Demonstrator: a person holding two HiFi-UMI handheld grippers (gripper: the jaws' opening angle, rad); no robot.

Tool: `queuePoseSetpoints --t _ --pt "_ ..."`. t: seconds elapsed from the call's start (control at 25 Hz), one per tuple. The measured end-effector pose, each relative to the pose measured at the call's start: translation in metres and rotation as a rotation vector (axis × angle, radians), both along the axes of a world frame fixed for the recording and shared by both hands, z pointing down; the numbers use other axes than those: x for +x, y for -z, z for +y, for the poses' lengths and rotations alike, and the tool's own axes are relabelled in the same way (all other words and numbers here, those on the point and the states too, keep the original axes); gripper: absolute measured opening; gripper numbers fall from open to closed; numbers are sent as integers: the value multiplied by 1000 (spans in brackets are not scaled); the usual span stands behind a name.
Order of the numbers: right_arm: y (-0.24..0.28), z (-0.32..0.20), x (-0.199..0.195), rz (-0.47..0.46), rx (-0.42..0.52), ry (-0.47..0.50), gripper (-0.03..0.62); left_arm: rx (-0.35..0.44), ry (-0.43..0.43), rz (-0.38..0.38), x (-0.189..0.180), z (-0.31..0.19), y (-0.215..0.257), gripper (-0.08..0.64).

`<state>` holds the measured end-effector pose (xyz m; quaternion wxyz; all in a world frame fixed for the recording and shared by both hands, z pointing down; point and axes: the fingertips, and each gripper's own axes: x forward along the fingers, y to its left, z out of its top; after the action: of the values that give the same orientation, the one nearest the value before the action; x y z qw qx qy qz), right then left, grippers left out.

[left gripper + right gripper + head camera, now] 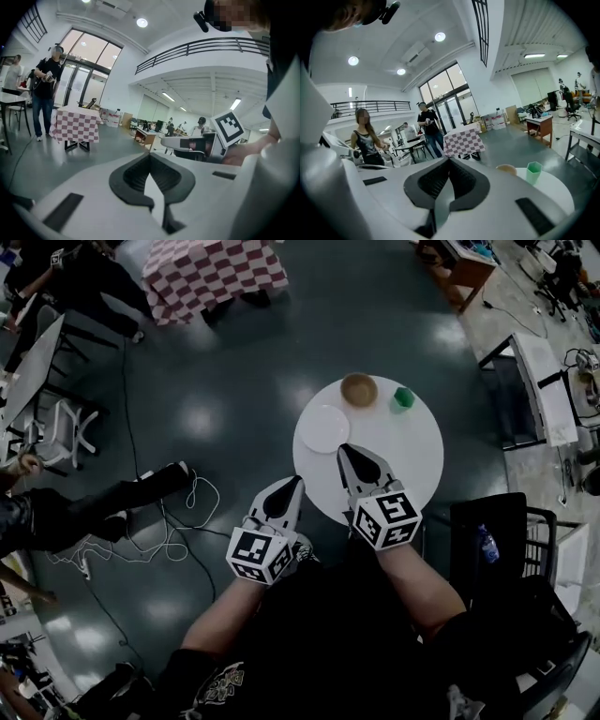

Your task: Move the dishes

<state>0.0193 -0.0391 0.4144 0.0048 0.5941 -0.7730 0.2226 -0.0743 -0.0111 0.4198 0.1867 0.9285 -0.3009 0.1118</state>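
Three dishes sit on a round white table [412,465] at the right-centre of the head view: a white plate [325,427], a brown bowl [359,389] and a green cup [403,398]. All three crowd the upper part of the top. The plate lies close to the left rim, the bowl near the top rim and the cup near the upper right rim. They are close to each other but not touching. The lower and right parts of the tabletop are bare.

Open dark floor surrounds the table above and to the left. Black furniture [487,521] stands just beside its lower right edge, and white cables [169,540] trail on the floor at the left.

The plate is flat, round and plain. The bowl is round and upright, mouth up. The cup is upright with faceted sides, and its long axis is vertical.

The right gripper [345,448] reaches over the lower rim with its tip just below the plate, jaws closed together on nothing. The left gripper [292,482] is off the table's lower left edge, over the floor, jaws likewise closed and empty.
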Motion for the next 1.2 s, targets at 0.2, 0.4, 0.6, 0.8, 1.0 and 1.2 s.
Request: queuePoseSetpoints --t 0.2,0.4,0.6,0.8,1.0,1.2 --pt "16 33 -24 12 15 -21 21 1 -40 -4 -22 19 12 5" --pt "28 62 -41 29 14 -40 21 -10 -67 0 -39 35 21 5" --pt "34 91 -53 40 10 -61 21 -22 -125 4 -43 54 25 5" --pt "34 110 -58 53 5 -89 21 -8 -155 13 -39 66 30 5" --pt "28 124 -62 59 -9 -107 21 -26 -148 7 -44 73 26 5" --pt "25 132 -66 60 -16 -108 21 -33 -167 10 -42 77 25 5"
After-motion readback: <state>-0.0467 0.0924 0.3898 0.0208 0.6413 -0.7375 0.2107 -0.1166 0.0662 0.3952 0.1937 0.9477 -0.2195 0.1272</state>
